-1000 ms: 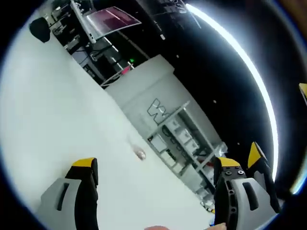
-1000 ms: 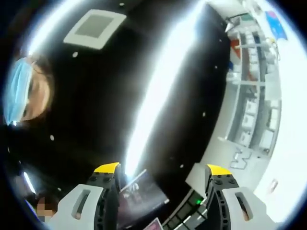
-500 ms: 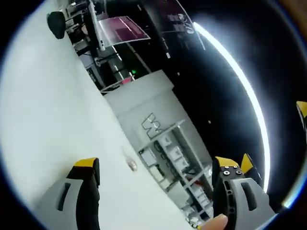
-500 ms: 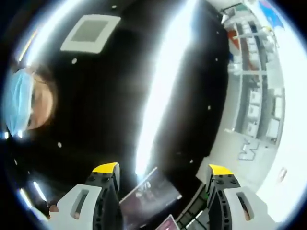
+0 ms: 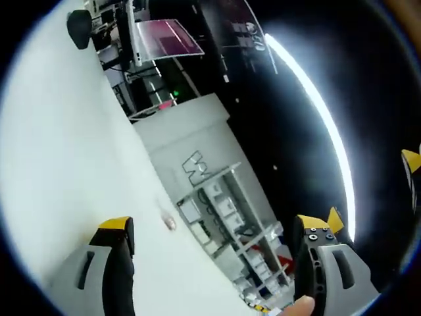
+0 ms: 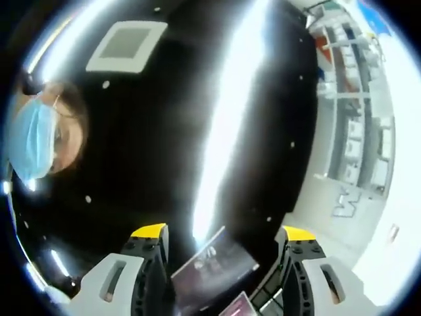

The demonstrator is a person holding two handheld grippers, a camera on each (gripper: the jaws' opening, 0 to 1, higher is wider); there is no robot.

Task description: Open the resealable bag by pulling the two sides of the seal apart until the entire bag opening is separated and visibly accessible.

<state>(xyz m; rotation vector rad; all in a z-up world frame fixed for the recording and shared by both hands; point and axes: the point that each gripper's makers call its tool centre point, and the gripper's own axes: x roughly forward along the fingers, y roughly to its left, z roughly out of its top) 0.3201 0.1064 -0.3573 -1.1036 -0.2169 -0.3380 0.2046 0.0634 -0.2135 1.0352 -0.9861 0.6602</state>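
- Searching for the resealable bag: can't locate it, both cameras are tipped up at the room, so I judge no seal-pulling step is in hand.
- Left claw (image 5: 210, 234) jaws spread, nothing between; right claw (image 6: 220, 238) likewise agape and empty.
- Beyond: shelving rack (image 5: 227, 217), ceiling light strip (image 6: 227, 112), a masked person.
- Next: tip both claws down, locate the bag, pinch one seal side each.
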